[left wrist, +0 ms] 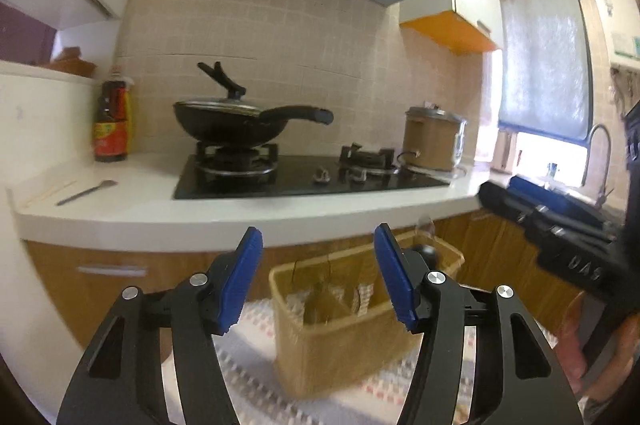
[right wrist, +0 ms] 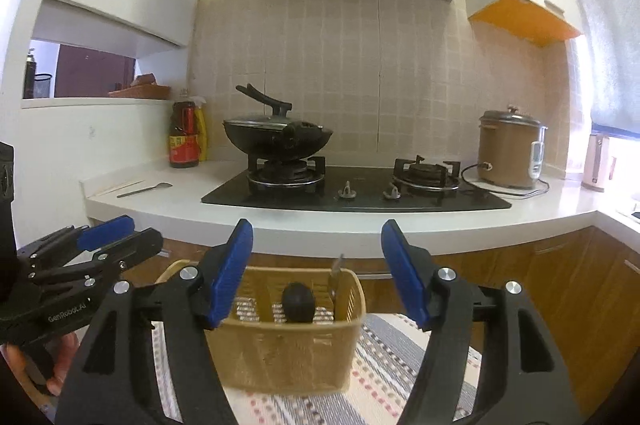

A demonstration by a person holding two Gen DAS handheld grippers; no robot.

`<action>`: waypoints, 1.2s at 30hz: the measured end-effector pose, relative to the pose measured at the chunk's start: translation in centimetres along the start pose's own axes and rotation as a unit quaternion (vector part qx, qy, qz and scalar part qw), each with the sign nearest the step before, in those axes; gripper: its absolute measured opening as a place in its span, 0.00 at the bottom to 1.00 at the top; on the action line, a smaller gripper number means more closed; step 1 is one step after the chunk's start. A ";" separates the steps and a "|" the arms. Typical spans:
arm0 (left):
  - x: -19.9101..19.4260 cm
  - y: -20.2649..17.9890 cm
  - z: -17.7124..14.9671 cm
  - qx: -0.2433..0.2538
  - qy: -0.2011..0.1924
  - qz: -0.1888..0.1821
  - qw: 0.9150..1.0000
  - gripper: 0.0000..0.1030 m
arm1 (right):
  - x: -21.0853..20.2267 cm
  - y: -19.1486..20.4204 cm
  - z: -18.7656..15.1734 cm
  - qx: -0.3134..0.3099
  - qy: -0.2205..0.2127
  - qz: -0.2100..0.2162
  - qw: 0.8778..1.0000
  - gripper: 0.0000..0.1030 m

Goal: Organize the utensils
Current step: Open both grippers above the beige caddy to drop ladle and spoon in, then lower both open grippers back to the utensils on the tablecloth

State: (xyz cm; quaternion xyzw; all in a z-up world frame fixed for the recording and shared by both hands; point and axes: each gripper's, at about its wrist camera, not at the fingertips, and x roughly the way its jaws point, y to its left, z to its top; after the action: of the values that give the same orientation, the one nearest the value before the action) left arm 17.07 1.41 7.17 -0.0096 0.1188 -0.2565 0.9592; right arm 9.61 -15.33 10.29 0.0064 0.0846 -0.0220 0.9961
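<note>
Spoon (right wrist: 145,189) of slim metal lies flat on glossy white countertop (right wrist: 224,181).

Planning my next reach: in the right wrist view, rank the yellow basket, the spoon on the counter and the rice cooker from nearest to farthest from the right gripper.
1. Yellow basket: just below and ahead of the right gripper, on the striped cloth.
2. Spoon: on the white counter, far left.
3. Rice cooker: back right of the counter, beside the hob.
</note>
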 end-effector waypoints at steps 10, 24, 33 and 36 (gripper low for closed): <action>-5.8 -3.2 -2.0 0.021 0.044 0.075 0.996 0.64 | -4.8 -0.4 -3.2 -0.008 0.062 0.001 0.998 0.61; -9.1 -5.8 -3.7 0.040 0.053 0.082 0.994 0.70 | -7.2 -1.8 -7.7 0.004 0.138 -0.001 0.990 0.61; -8.2 -5.8 -5.6 0.029 0.094 0.093 0.991 0.70 | -2.6 -1.9 -12.9 0.005 0.329 0.037 0.944 0.61; -7.9 -5.6 -6.6 0.021 0.107 0.093 0.990 0.70 | -3.1 -1.7 -14.0 0.008 0.331 0.044 0.943 0.61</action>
State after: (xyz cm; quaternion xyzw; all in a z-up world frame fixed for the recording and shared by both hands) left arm 6.13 0.76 2.92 0.0492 0.2161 -0.1677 0.9606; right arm 4.10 -16.64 -3.04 0.0245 0.4088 0.0241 0.9120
